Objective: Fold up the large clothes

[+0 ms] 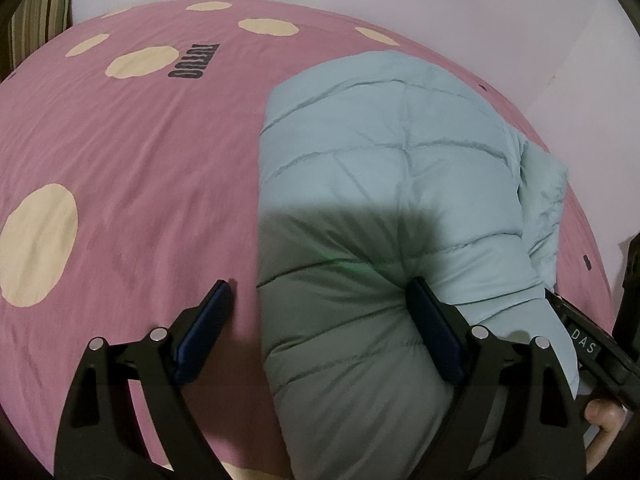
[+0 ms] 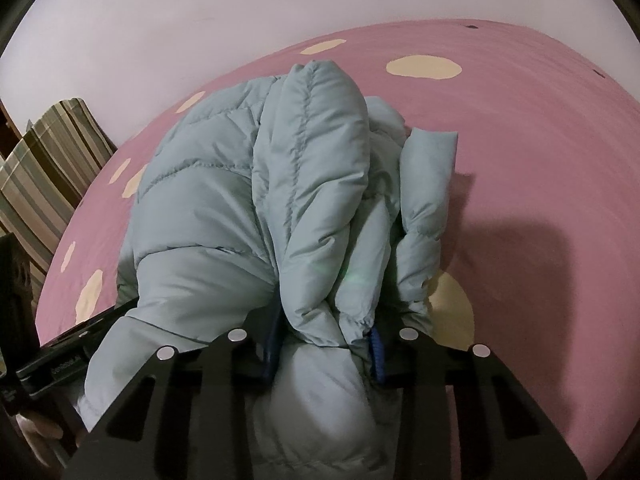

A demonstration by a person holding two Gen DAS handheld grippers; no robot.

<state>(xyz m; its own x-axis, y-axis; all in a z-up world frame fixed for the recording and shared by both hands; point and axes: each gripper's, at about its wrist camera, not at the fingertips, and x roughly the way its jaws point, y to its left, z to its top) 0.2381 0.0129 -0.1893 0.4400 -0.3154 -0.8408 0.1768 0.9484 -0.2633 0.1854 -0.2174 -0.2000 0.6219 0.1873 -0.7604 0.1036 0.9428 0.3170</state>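
Note:
A pale blue puffer jacket (image 1: 380,140) lies bunched on a pink bed cover (image 1: 140,140) with cream dots. My left gripper (image 1: 320,286) stands wide open over the jacket's near left edge. Its left finger (image 1: 208,320) rests on the cover and its right finger (image 1: 432,320) digs into the padding. In the right wrist view the jacket (image 2: 240,184) is heaped up, with a sleeve or collar flap (image 2: 428,176) sticking out to the right. My right gripper (image 2: 325,340) is shut on a thick fold at the jacket's near end, its blue pads pressed into the fabric.
A striped cushion (image 2: 44,168) leans at the bed's far corner by the pale wall (image 2: 200,20). The pink cover (image 2: 520,140) stretches out to the right of the jacket. A person's fingertip (image 1: 600,412) shows beside the right gripper's body (image 1: 588,344).

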